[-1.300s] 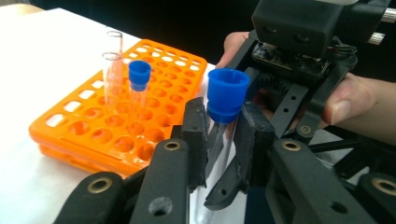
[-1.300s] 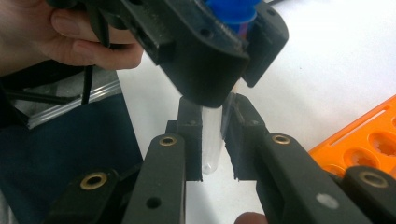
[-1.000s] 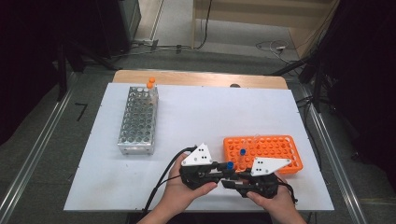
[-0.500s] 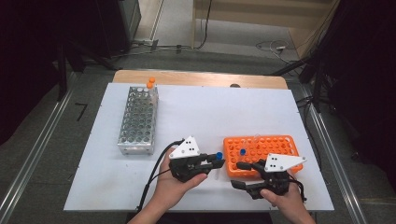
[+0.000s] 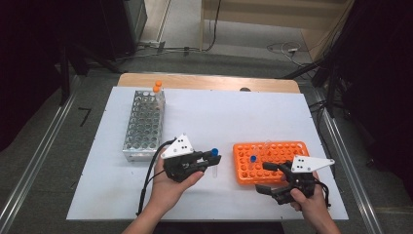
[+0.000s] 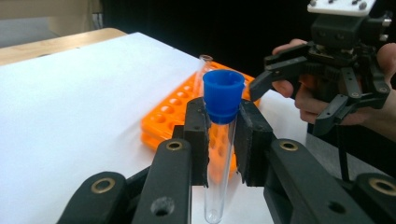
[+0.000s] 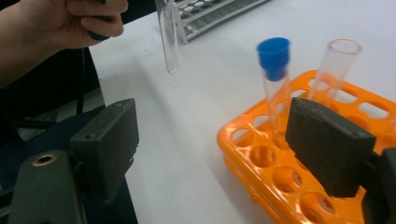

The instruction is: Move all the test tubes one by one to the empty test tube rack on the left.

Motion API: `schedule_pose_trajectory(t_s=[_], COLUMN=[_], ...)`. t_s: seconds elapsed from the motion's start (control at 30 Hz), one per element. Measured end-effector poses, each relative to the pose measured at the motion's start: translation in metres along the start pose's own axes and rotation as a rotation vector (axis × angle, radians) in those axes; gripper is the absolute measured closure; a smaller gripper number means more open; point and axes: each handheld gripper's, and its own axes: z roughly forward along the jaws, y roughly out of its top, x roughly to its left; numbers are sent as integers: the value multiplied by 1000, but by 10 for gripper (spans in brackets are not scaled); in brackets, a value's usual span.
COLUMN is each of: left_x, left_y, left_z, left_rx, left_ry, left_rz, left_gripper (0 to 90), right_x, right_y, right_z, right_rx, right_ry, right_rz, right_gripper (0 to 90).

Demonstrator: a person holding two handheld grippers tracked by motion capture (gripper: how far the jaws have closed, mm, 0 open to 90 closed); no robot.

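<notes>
I'm seeing the orange rack [image 5: 272, 161] carrying one blue-capped tube [image 7: 274, 84] and an uncapped one [image 7: 334, 70]. My left claw [image 6: 223, 140] is gripping a clear, blue-capped test tube [image 6: 220, 154] above the surface [image 5: 219, 117]; my right claw [image 5: 268, 178] has just been opening, standing wide and empty.

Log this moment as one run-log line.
left hand-held gripper: shut on blue-capped tube | right hand-held gripper: just opened, empty | orange rack: two tubes

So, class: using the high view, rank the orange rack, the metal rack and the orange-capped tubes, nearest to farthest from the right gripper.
1. orange rack, just beside the right gripper.
2. metal rack, across the table, left.
3. orange-capped tubes, at that rack's far end.
</notes>
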Motion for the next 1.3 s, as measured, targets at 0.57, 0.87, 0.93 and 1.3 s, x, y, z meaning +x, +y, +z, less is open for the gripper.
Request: schedule_pose_trajectory(t_s=[0.57,0.87,0.93,1.3], left_x=[45,69,74,103], left_y=[15,21,22,29], left_z=[-36,-51,-54,-64], left_rx=[-67,-93,-97,-123], left_ry=[158,234,252,380], left_rz=[-21,-34,-39,-55], left_gripper=[769,769,769,769], right_x=[-23,-29,-29,-30], right_y=[-11,-14,-15,-16], right_z=[-18,-22,-23,-24], right_rx=[-12,-11,-9,-18], right_ry=[-109,-160,-164,-180], right_rz=[35,50,54,60], right_gripper=[0,0,0,0])
